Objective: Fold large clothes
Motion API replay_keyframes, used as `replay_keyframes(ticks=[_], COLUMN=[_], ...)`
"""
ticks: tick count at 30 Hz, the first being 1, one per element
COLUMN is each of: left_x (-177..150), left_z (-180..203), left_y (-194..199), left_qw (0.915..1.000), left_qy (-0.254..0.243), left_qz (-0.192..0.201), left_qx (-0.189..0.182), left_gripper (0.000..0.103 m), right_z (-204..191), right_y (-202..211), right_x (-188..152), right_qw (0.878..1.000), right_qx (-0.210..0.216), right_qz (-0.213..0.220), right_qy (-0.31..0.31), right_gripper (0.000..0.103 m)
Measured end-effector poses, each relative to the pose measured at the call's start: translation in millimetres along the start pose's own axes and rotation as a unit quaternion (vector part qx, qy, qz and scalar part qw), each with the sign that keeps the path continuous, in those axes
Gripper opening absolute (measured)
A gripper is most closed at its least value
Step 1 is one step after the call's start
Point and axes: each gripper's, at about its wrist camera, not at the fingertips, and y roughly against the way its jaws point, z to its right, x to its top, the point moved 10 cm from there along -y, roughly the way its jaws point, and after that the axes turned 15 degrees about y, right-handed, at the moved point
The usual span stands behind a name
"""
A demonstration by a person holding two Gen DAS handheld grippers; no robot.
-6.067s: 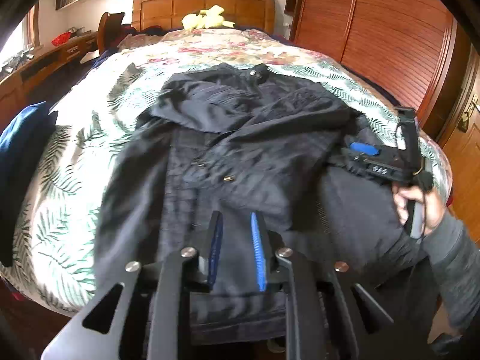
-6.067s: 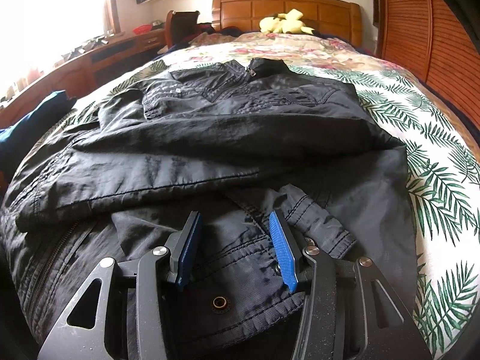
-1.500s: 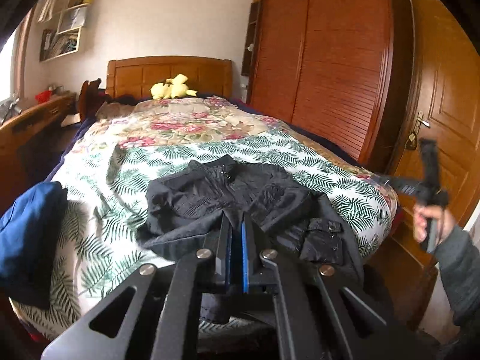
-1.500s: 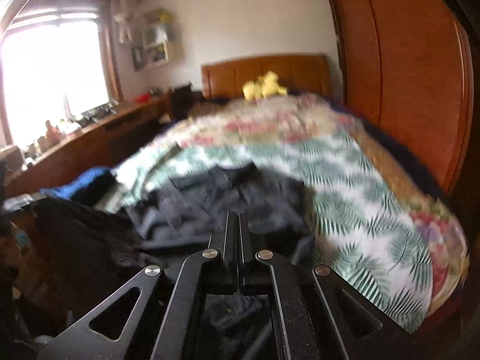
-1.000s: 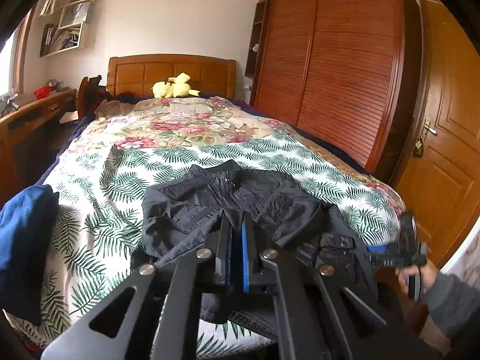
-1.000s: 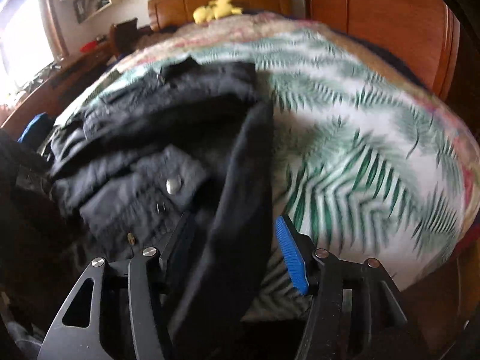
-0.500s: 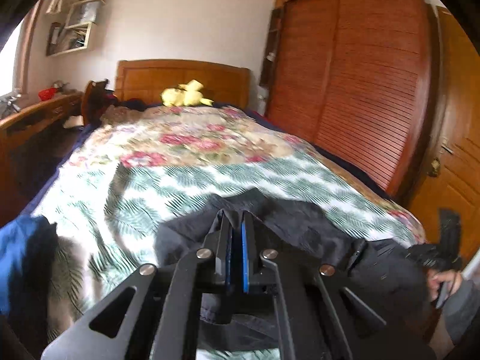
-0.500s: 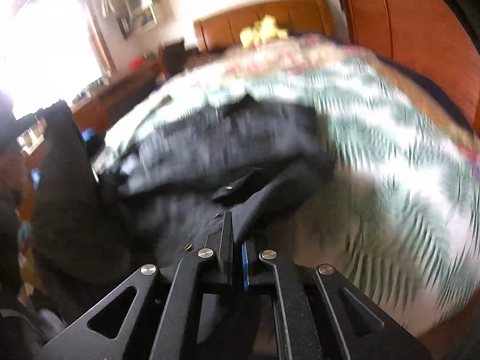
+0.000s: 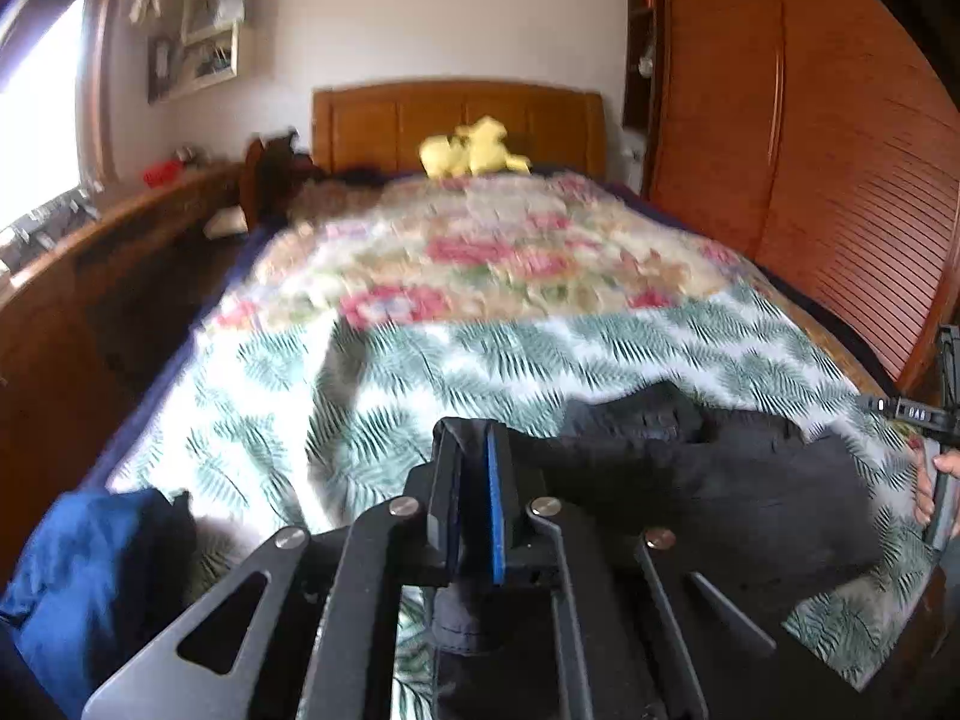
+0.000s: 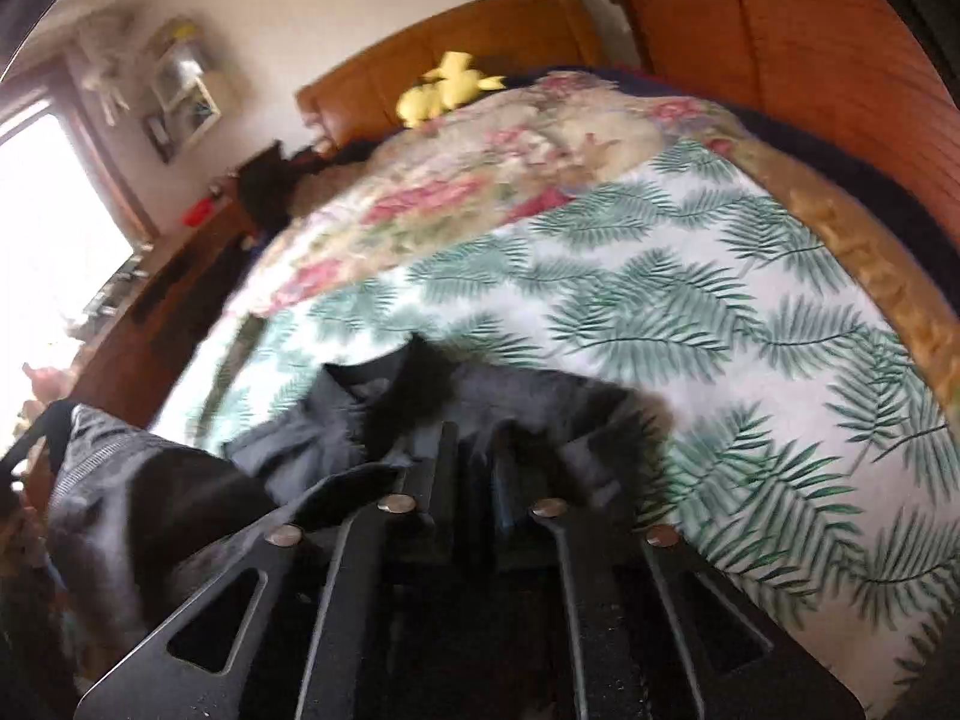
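Observation:
A black jacket (image 9: pixel 708 468) lies bunched at the foot of the bed, on the palm-leaf cover (image 9: pixel 456 360). My left gripper (image 9: pixel 474 450) is shut on a fold of the jacket's cloth and holds it up. My right gripper (image 10: pixel 474 450) is shut on the jacket (image 10: pixel 360 420) too, with dark cloth draped over its left arm. The right gripper also shows at the right edge of the left wrist view (image 9: pixel 924 414), held in a hand. The views are blurred by motion.
A blue garment (image 9: pixel 90 564) lies at the bed's near left corner. A wooden headboard (image 9: pixel 456 120) with a yellow plush toy (image 9: pixel 474 147) stands at the far end. A wooden wardrobe (image 9: pixel 840 168) runs along the right, a wooden desk (image 9: pixel 90 276) along the left.
Both grippers closed on the jacket and pulled it toward the foot of the bed. The jacket went from spread flat to bunched and lifted. The right gripper opened briefly, then shut again.

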Motion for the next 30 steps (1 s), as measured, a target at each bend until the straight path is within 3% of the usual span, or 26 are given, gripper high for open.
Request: replay_keyframes(ticks=[2,3,9,14,20,24,30], left_x=[-19,-28,-53,-74,-138,-180,-200], left_z=[-4,-5,-3,-21,-53,-65,-63], left_y=[-11,-15,-13,2,-1,-11,-17], left_qw=[0.9996,0.9991,0.9976,0.9981,0.9962,0.9926,0.9917], left_qy=[-0.01,-0.02,-0.051,-0.043,-0.011,0.011,0.014], left_qz=[-0.026,-0.035,-0.045,-0.044,-0.086,-0.121,-0.127], left_qx=[0.003,0.008,0.01,0.004,0.006,0.005,-0.003], left_gripper=[0.007,0.009,0.021,0.027,0.032,0.033,0.035], right_z=[9,11,3,7,23,20,26], right_y=[6,10,22,16,-4,-22,-40], right_x=[-4,-7,-45,-84,-112,-123,-133], right_qw=[1.0,1.0,0.997,0.987,0.989,0.989,0.991], right_qx=[-0.007,-0.001,-0.034,-0.078,-0.071,-0.057,-0.061], right_qz=[0.01,0.014,0.001,-0.039,-0.07,-0.087,-0.087], right_qy=[-0.004,-0.006,0.076,0.134,0.113,0.108,0.082], right_gripper=[0.052,0.054,0.055,0.055,0.056,0.066,0.073])
